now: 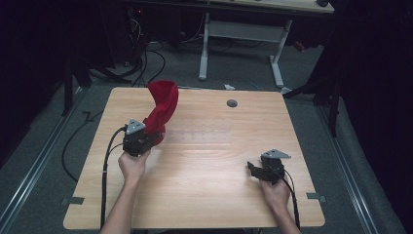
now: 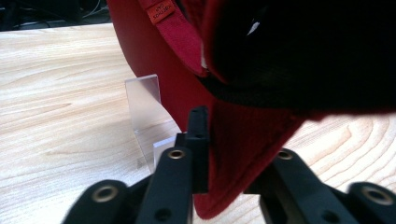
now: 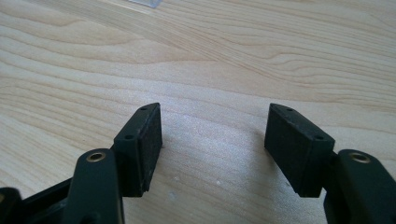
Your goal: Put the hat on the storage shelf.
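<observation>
Left hand-held gripper (image 2: 233, 163) pinching red cap (image 2: 243, 140).

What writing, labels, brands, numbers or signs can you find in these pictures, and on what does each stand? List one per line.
Small orange-red tag on the strap of the red cap, seen in the left gripper view: light lettering, too small and turned to read.
Inside the cap, a white label edge: no legible text.
Wooden table: no writing.
</observation>
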Demonstrator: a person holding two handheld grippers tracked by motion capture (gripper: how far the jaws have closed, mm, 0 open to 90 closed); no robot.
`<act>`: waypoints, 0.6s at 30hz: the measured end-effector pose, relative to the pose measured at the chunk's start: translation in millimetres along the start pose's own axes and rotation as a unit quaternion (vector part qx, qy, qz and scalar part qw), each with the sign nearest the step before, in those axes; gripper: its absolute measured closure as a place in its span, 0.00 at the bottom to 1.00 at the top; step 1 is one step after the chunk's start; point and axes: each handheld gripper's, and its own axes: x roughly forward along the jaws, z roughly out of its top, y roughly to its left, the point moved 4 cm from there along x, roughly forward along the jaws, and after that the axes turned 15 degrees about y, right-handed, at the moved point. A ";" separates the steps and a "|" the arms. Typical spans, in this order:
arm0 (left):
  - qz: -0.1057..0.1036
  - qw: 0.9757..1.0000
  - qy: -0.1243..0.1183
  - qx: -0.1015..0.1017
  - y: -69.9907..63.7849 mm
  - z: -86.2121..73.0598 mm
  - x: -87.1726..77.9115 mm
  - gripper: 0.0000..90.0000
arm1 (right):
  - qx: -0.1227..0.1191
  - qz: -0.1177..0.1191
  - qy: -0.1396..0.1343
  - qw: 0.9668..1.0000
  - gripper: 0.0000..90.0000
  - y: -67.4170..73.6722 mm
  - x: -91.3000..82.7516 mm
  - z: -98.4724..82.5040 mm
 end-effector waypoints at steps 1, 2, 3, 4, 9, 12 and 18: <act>0.000 1.000 -0.001 -0.001 0.4 0.0 -0.8 0.83 | 0.000 0.000 0.000 1.000 0.41 0.0 0.0 0.0; 0.002 1.000 0.000 -0.003 1.4 -0.3 -1.7 0.81 | 0.000 0.000 0.000 1.000 0.41 0.0 0.0 0.0; 0.003 1.000 0.000 -0.004 2.7 -1.0 -2.8 0.74 | 0.000 0.000 0.000 1.000 0.41 0.0 0.0 0.0; 0.005 1.000 0.000 -0.004 3.5 -1.4 -3.4 0.74 | 0.000 0.000 0.000 1.000 0.41 0.0 0.0 0.0; 0.007 1.000 -0.003 -0.002 4.3 -2.4 -9.6 0.57 | 0.000 0.000 0.000 1.000 0.41 0.1 0.0 0.0; 0.010 1.000 -0.002 0.001 4.1 -2.6 -12.5 0.51 | 0.000 0.000 0.000 1.000 0.41 0.0 0.0 0.0; 0.018 1.000 -0.001 0.012 2.9 -3.4 -20.3 0.45 | 0.000 0.000 0.000 1.000 0.41 0.1 0.0 0.0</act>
